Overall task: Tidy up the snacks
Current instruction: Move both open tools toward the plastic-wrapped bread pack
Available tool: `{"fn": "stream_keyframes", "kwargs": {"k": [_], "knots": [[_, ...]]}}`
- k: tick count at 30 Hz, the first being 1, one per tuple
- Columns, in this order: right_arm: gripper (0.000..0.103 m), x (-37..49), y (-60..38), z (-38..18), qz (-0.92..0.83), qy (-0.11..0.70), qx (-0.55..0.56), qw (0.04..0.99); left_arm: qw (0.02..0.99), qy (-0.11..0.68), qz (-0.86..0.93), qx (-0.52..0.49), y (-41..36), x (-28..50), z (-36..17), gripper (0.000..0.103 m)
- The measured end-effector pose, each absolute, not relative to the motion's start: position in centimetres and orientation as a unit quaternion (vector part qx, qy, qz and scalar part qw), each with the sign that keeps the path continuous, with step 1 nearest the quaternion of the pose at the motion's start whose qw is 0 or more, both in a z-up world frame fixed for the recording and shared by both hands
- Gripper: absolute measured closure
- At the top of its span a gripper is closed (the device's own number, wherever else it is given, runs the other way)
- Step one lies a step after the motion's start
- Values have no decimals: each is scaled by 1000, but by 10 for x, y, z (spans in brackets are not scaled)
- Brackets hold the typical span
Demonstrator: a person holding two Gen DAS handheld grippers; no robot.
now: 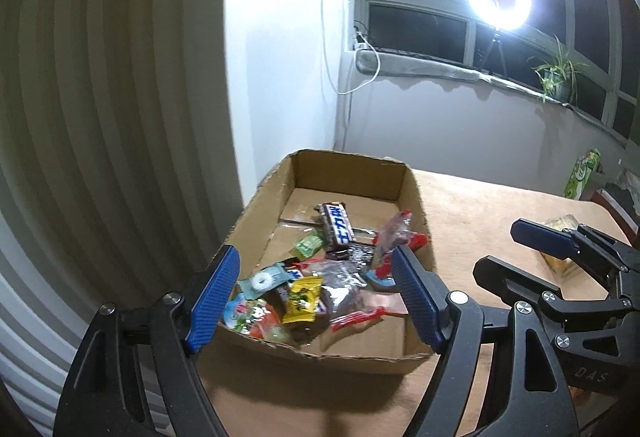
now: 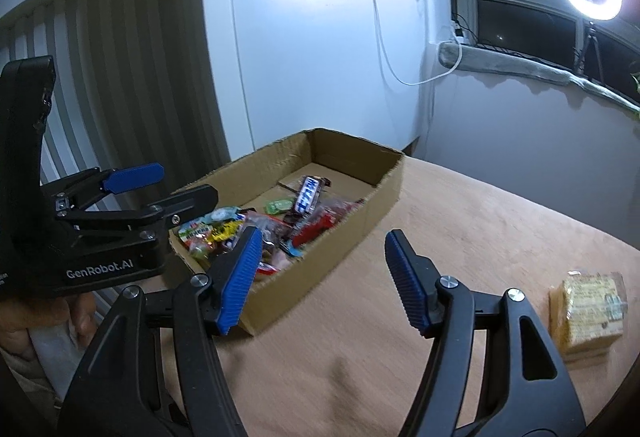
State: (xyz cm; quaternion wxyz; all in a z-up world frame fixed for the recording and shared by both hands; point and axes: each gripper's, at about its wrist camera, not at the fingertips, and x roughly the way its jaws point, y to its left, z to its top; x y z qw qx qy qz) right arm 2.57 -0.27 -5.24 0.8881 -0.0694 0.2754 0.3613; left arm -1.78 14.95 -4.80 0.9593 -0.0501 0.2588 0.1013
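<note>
Tabletop biscuit pack (image 1: 560, 237) behind right gripper (image 1: 516, 249).

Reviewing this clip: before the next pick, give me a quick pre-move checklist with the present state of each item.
1. Left claw open and holding nothing: ok.
2. Right claw open and holding nothing: ok.
3. Cardboard box flat on the table, open side up: ok.
4. Snacks already in the box, such as the chocolate bar and the yellow candy packet: ok.
5. Yellow wrapped snack outside the box, on the table to the right claw's right: not ok, not yet put away.
6. Other snacks left outside both views: cannot tell.
</note>
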Motion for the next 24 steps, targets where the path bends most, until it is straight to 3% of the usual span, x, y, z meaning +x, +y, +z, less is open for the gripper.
{"fn": "stream_keyframes", "kwargs": {"k": [20, 24], "knots": [[36, 46, -134, -65, 265, 288, -2, 920, 960, 281, -2, 7, 44, 9, -45, 24], [24, 53, -166, -64, 237, 284, 17, 929, 956, 291, -39, 19, 14, 21, -49, 24]]}}
